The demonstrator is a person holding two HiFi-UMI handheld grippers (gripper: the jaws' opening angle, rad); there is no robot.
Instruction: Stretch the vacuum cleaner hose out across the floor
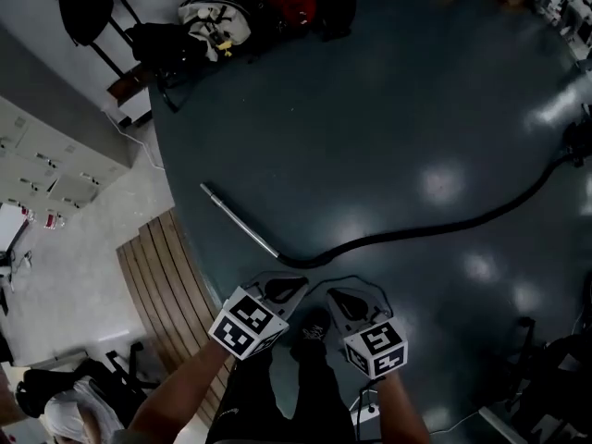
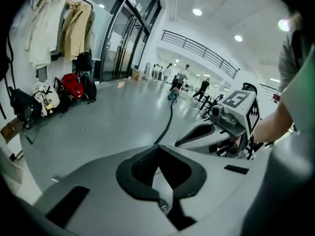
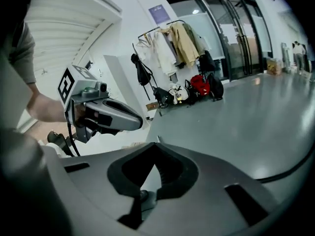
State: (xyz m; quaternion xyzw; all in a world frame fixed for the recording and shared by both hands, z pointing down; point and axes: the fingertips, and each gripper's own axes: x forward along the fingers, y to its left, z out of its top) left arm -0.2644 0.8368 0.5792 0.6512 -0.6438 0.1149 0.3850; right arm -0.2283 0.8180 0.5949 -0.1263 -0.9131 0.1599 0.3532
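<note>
Hose (image 1: 416,232) lies across the floor (image 1: 370,109); bags (image 1: 217,21) beyond seem closed.

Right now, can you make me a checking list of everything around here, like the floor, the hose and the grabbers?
surface: dark shiny floor, with wooden slats at its edge.
job's things: black hose lying in a curve, with a metal tube at its near end.
clutter: bags piled by the wall.
grippers: left gripper and right gripper are both shut, holding nothing, above the floor.
cables: black cord under the left gripper.
surroundings: coat rack, glass doors, people far off.
</note>
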